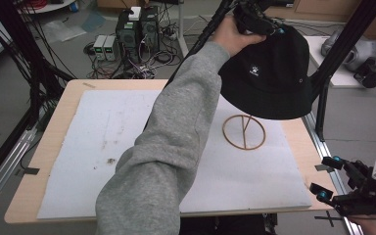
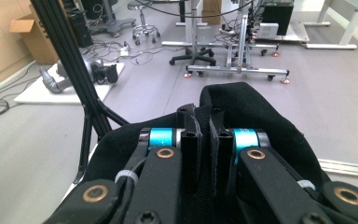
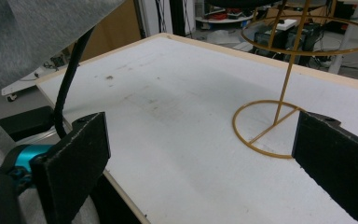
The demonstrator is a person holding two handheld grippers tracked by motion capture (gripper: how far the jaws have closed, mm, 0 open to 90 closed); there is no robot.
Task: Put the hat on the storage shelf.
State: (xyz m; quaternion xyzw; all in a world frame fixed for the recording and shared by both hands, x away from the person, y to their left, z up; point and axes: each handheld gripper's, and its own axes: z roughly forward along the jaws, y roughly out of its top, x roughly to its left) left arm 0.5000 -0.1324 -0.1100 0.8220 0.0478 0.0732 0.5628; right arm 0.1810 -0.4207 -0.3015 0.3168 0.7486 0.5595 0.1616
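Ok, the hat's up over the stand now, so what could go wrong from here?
1. The left hand-held gripper pinches only the crown fabric of the black bucket hat; it could slip out.
2. The thin golden wire hat stand looks light; a brim catching it might tip it.
3. The right hand-held gripper is open at the table corner, not steadying the stand.

A lab: computer towers (image 1: 137, 29), tangled floor cables (image 1: 152, 58) (everywhere), metal rig frames (image 2: 237, 70).
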